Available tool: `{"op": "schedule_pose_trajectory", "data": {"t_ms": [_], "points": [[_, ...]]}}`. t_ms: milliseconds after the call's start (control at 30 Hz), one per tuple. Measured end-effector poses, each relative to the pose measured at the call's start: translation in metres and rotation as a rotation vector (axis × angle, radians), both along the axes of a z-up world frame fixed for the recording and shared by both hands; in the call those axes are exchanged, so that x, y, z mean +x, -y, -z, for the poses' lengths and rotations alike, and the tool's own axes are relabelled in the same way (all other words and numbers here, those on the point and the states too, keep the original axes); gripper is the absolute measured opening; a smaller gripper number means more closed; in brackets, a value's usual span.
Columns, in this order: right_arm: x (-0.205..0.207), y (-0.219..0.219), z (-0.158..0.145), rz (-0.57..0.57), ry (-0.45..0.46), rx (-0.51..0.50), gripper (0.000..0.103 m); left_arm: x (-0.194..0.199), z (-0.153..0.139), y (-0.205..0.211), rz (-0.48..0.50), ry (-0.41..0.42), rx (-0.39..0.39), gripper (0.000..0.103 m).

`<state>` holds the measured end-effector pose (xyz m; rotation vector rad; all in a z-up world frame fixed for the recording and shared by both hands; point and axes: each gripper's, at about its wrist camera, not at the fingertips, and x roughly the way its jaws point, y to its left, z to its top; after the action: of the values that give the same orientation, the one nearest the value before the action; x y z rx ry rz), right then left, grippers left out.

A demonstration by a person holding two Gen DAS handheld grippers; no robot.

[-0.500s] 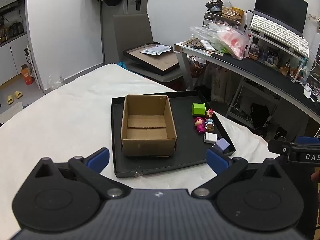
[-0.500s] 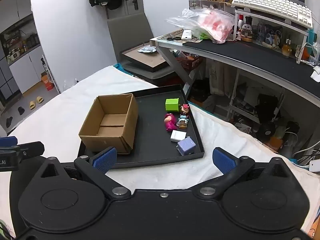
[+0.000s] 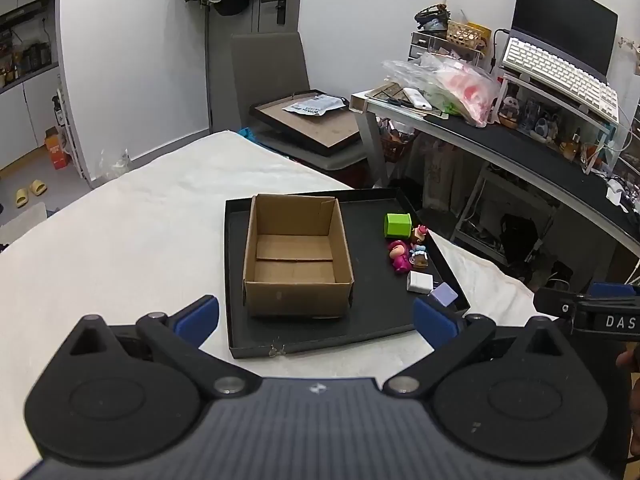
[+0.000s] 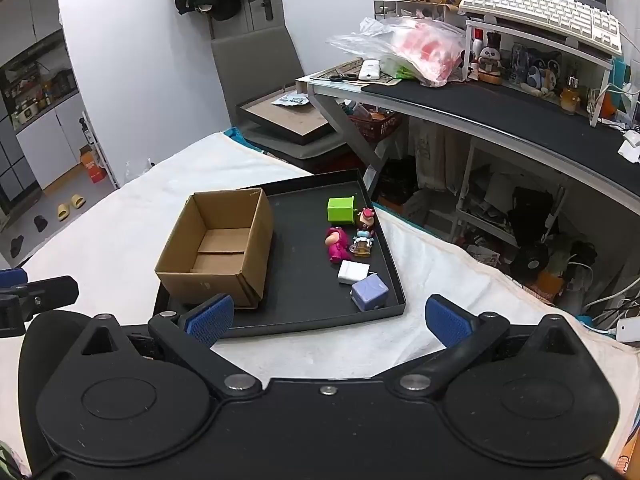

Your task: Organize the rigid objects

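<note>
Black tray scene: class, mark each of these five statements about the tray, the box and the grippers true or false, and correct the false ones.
1. The cardboard box stands on the black tray and is empty. True.
2. The green cube lies inside the box. False: it sits on the tray floor, outside the box, near the far edge.
3. The left gripper is shut on the white block. False: its jaws are open and hold nothing.
4. The purple cube is the small item nearest the tray's front corner. True.
5. The right gripper holds the pink figure. False: it is open and empty; the figure lies on the tray.
</note>
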<state>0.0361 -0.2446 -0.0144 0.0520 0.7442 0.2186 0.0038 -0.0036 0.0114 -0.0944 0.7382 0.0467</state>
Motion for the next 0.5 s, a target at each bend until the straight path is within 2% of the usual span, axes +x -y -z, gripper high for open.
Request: {"op": "schedule_pose_trajectory", "data": {"t_ms": [500], "points": [[0.0021, -0.0026, 0.0063, 0.005, -0.008, -0.006, 0.103, -0.0049, 0.0070, -0.0075, -0.002, 0.001, -0.001, 0.102]]}}
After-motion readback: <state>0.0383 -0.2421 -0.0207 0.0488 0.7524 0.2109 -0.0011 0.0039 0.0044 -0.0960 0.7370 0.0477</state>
